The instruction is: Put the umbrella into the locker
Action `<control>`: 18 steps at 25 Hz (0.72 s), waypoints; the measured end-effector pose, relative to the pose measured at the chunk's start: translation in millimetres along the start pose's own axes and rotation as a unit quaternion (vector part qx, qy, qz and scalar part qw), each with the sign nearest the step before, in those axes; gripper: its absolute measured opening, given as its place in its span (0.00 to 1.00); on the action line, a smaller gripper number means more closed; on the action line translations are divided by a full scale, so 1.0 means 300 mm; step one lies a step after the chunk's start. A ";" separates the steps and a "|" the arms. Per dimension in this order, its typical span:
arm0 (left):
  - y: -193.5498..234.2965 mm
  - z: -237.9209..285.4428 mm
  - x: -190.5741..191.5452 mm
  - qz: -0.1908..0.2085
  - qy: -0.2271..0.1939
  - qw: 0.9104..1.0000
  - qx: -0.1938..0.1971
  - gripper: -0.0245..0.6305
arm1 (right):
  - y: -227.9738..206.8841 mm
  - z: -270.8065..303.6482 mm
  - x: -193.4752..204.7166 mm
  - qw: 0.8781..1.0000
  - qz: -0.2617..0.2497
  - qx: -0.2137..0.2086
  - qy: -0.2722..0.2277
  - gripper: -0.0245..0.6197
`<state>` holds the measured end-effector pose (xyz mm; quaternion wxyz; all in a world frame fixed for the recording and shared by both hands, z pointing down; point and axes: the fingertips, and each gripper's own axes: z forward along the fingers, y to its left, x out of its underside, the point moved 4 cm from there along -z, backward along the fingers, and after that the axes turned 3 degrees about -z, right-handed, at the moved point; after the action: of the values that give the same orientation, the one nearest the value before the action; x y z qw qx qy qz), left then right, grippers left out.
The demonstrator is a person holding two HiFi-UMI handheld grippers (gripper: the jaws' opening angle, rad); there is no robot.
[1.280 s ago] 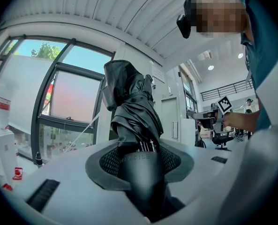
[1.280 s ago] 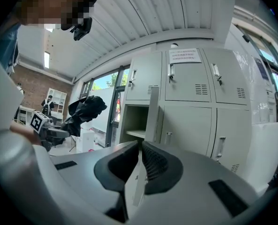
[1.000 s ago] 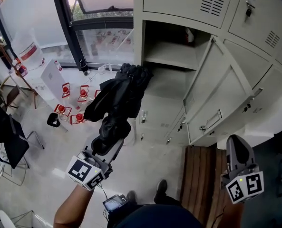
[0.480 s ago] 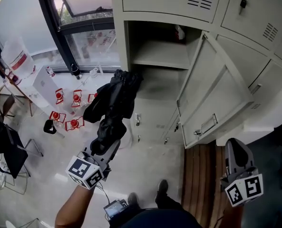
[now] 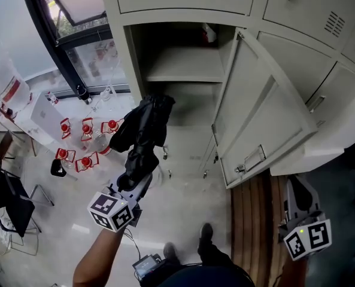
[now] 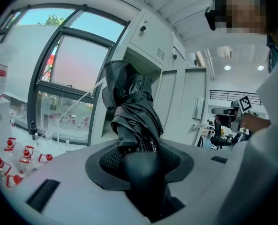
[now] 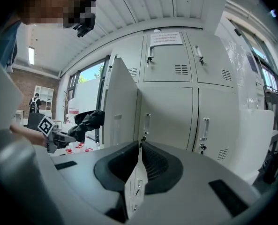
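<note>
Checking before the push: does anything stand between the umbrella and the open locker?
Nothing visible does. The door is swung aside to the right, and the umbrella, in the left gripper, points at the locker opening, near its left edge.

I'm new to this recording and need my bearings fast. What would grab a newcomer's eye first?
The folded black fabric umbrella, clamped by its handle in the left gripper, points up at the centre toward the cream metal locker, whose door stands wide open. At lower right the right gripper hangs shut and empty.
</note>
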<state>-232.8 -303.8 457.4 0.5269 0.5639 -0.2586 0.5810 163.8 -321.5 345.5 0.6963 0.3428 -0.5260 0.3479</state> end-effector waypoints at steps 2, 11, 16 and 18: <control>0.009 0.045 0.015 -0.010 0.010 1.000 -0.001 0.32 | -0.020 0.005 0.013 1.000 0.001 0.004 0.003 0.11; 0.069 0.232 0.074 -0.063 0.050 0.997 -0.010 0.32 | -0.088 0.029 0.082 1.000 0.007 0.015 0.023 0.11; 0.106 0.315 0.116 -0.088 0.076 0.993 -0.023 0.32 | -0.120 0.045 0.108 0.999 0.011 0.019 0.029 0.11; 0.117 0.344 0.132 -0.100 0.082 0.991 -0.028 0.32 | -0.131 0.052 0.118 0.999 0.012 0.020 0.031 0.11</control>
<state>-217.5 -394.2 528.2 0.6174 0.5225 -0.1723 0.5623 196.4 -350.7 378.8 0.7014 0.3390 -0.5010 0.3770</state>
